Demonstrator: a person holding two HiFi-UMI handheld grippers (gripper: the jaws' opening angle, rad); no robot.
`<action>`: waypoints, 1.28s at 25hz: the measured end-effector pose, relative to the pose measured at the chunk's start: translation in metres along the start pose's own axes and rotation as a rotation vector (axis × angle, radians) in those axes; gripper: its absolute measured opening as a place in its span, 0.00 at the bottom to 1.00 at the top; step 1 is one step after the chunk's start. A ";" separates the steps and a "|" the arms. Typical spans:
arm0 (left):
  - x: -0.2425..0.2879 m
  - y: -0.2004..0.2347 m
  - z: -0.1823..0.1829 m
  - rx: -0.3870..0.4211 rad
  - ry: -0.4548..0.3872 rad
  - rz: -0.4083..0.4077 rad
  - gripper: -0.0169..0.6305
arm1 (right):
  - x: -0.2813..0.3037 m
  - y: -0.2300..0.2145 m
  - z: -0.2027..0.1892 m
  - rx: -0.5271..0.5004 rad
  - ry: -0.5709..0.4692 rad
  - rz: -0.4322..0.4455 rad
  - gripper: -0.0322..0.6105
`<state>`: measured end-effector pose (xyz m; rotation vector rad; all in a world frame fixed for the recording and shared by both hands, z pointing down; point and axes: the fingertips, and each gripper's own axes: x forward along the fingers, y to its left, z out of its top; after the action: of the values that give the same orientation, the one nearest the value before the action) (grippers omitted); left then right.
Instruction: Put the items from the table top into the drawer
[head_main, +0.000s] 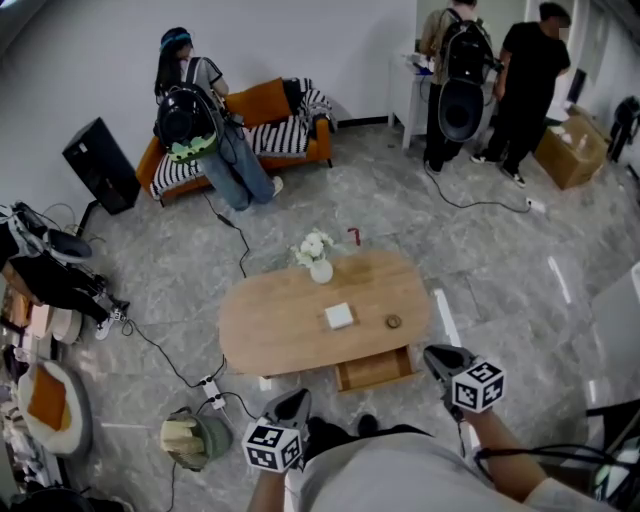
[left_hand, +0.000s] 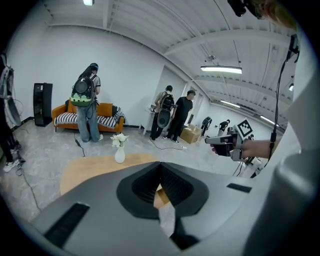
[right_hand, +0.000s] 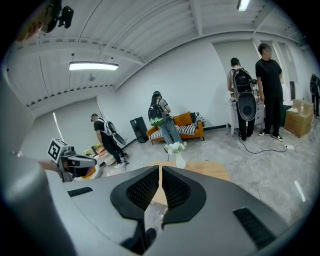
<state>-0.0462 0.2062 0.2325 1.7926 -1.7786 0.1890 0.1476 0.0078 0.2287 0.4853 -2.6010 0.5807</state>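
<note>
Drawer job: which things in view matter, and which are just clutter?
Job: white block, small round item, drawer, table; possibly vase.
Lying about: sofa, speaker, cardboard box, power strip.

A grey marble-patterned tile floor (head_main: 400, 210) meets plain white walls (head_main: 90, 60). An orange sofa with black-and-white striped cushions (head_main: 275, 130) stands against the far wall, with a tall black speaker cabinet (head_main: 100, 165) near one end. Long ceiling strip lights (left_hand: 221, 69) glow overhead.
</note>
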 end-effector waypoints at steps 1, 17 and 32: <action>0.003 0.002 0.003 0.002 0.005 -0.003 0.03 | 0.001 -0.001 0.002 0.003 0.000 -0.004 0.11; 0.066 0.060 0.040 0.092 0.122 -0.156 0.03 | 0.031 -0.002 -0.006 0.169 -0.030 -0.151 0.11; 0.137 0.111 0.039 0.048 0.230 -0.211 0.03 | 0.092 0.010 -0.016 0.305 -0.006 -0.158 0.12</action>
<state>-0.1505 0.0771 0.3035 1.8942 -1.4276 0.3402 0.0705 0.0021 0.2826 0.7818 -2.4592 0.9263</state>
